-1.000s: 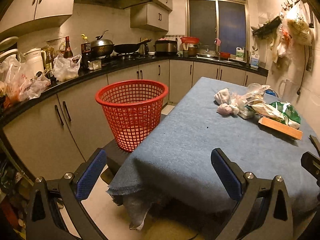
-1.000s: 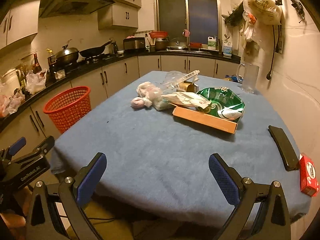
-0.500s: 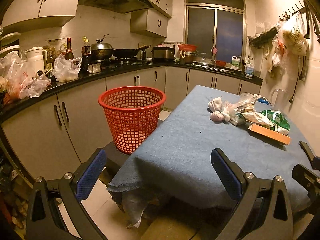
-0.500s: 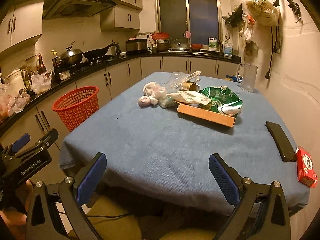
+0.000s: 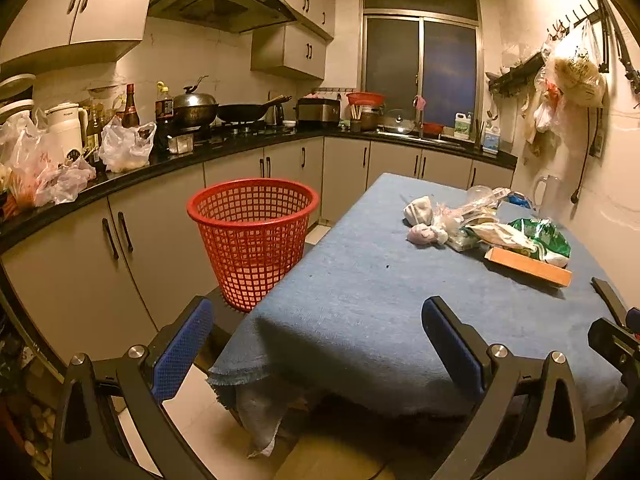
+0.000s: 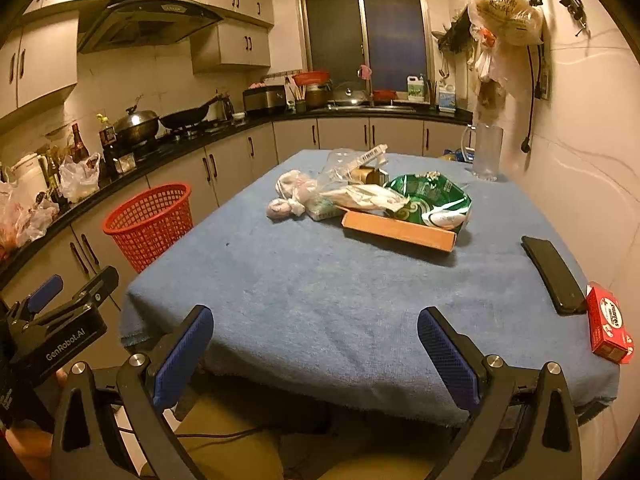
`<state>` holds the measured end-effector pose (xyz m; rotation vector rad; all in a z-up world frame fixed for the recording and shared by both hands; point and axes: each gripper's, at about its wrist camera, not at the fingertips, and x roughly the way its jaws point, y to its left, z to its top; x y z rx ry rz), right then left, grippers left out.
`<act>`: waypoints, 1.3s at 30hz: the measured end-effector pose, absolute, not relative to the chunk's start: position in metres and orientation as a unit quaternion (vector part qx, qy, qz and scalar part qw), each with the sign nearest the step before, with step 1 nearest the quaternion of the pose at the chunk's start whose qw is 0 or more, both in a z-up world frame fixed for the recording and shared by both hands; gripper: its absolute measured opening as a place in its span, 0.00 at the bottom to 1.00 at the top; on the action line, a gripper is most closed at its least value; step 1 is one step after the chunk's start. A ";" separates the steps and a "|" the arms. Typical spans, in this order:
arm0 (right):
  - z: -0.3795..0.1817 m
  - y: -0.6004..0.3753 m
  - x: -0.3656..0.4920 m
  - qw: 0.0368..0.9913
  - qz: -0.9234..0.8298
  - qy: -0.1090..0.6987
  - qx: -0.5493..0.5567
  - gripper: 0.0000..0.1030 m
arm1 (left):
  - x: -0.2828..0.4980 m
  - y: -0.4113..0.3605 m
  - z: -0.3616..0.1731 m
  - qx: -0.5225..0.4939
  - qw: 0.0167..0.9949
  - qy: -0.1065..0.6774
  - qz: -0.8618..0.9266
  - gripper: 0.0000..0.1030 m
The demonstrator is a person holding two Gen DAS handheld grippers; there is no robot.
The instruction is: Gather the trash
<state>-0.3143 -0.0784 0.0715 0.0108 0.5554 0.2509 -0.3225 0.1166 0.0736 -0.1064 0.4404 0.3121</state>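
Blue cloth covers the desk (image 6: 320, 280), and the trash sits in a loose heap toward its far half, well apart from both tools. Nearest in that heap is a flat orange box (image 6: 398, 232), lying slantwise; a green crinkled bag (image 6: 430, 198) rests on its far side, touching it. To the left of these lie a pale paper wrapper (image 6: 370, 198), clear plastic packaging (image 6: 348, 162) with a barcode strip, and crumpled tissue wads (image 6: 286, 200) at the heap's left end. The left tool (image 5: 316, 340) hangs off the near left corner of the desk, its blue-padded fingers (image 5: 182, 342) spread wide with nothing between them; the heap (image 5: 480, 228) lies ahead and to its right. The right tool (image 6: 314, 344) is held just off the desk's near edge, fingers (image 6: 446, 356) likewise wide apart and empty, with the heap straight ahead across a bare stretch of cloth. A red mesh basket (image 5: 252, 236) stands on a low dark stand beside the desk's left edge, ahead of the left tool. Along the right edge lie a black phone (image 6: 554, 274) and, nearer the near right corner, a small red carton (image 6: 608, 324). A clear jug (image 6: 486, 152) stands at the far right corner.
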 end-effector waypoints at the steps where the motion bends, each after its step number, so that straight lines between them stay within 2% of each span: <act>1: 0.073 -0.078 -0.317 0.956 0.121 0.267 0.001 1.00 | -0.323 0.116 0.074 -0.053 0.963 0.216 0.153 1.00; 39: 0.070 -0.074 -0.316 0.954 0.123 0.273 -0.007 1.00 | -0.319 0.112 0.070 -0.041 0.961 0.229 0.148 1.00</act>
